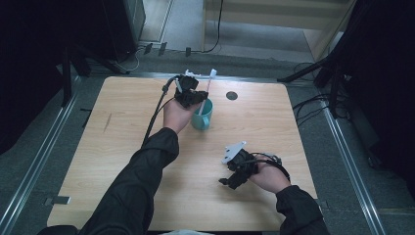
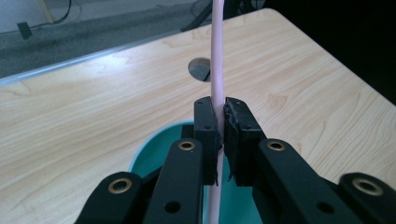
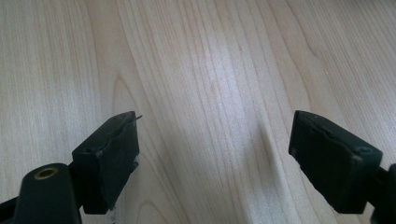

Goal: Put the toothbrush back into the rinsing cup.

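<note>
Right gripper [image 1: 226,182] sits low over bare wood at the near right of the table [image 1: 122,161], jaws wide apart, nothing between them; the right gripper view has just tabletop under it. Idle, by the look of it.

Left gripper [image 2: 219,122] is farther out, over the teal mug [image 1: 201,115] near table centre. Its jaws are clamped on a thin white toothbrush handle [image 2: 216,56], upright, lower end running down inside the mug rim; brush head sticks up toward the far edge in the high view.

Progress: I'd judge the toothbrush is mostly in. Left to do: lower it to the bottom, release, pull away.

Around: a dark round grommet hole [image 1: 232,95] in the table beyond the mug, well apart from it. Nothing blocks the drop. Only risk I see: knocking the mug on retreat.
</note>
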`<state>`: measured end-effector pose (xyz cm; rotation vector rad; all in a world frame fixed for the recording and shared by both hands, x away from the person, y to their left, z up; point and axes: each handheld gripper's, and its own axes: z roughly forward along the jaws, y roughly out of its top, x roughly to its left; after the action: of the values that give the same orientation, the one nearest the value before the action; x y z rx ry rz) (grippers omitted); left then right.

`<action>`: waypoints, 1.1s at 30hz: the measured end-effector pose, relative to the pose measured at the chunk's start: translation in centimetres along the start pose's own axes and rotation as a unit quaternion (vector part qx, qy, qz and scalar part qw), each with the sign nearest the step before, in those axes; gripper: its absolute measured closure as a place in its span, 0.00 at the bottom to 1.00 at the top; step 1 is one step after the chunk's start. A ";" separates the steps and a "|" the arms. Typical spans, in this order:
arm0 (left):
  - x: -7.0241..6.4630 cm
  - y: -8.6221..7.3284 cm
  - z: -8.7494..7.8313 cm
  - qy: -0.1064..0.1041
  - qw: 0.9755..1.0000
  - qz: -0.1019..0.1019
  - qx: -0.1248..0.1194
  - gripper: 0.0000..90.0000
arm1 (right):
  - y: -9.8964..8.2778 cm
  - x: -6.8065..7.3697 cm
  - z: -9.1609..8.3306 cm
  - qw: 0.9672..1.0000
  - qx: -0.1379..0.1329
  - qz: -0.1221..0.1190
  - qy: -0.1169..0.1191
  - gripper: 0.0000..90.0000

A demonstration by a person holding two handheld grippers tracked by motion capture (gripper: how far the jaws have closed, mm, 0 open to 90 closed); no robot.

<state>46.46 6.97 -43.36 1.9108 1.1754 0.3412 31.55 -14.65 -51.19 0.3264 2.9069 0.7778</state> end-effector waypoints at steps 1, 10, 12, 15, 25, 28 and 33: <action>0.0 -0.2 0.1 0.000 1.000 0.000 0.003 0.93 | 0.0 0.0 0.0 1.000 0.000 0.000 0.000 0.18; 0.4 -1.4 0.6 0.003 1.000 -0.003 0.018 0.93 | 0.0 0.1 0.1 1.000 0.004 0.000 0.003 0.18; 0.3 -1.6 0.7 0.003 1.000 -0.003 0.020 0.93 | 0.1 0.1 0.1 1.000 0.004 -0.001 0.003 0.18; 0.4 -1.9 0.9 0.005 1.000 0.000 0.026 0.93 | 0.0 0.1 0.1 1.000 0.005 -0.001 0.002 0.18; 0.9 -2.4 1.1 0.006 0.999 -0.008 0.031 0.92 | 0.0 0.1 0.2 1.000 0.006 -0.001 0.005 0.18; 1.2 -2.4 1.2 0.006 0.999 -0.018 0.029 0.92 | 0.1 0.1 0.2 1.000 0.006 -0.001 0.005 0.18; 1.4 -2.2 1.3 0.001 0.999 -0.025 0.037 0.91 | 0.0 0.1 0.2 1.000 0.006 0.000 0.005 0.18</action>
<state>46.61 7.93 -46.13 1.9426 1.2501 0.2760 31.51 -14.50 -51.35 0.3237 2.9223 0.7644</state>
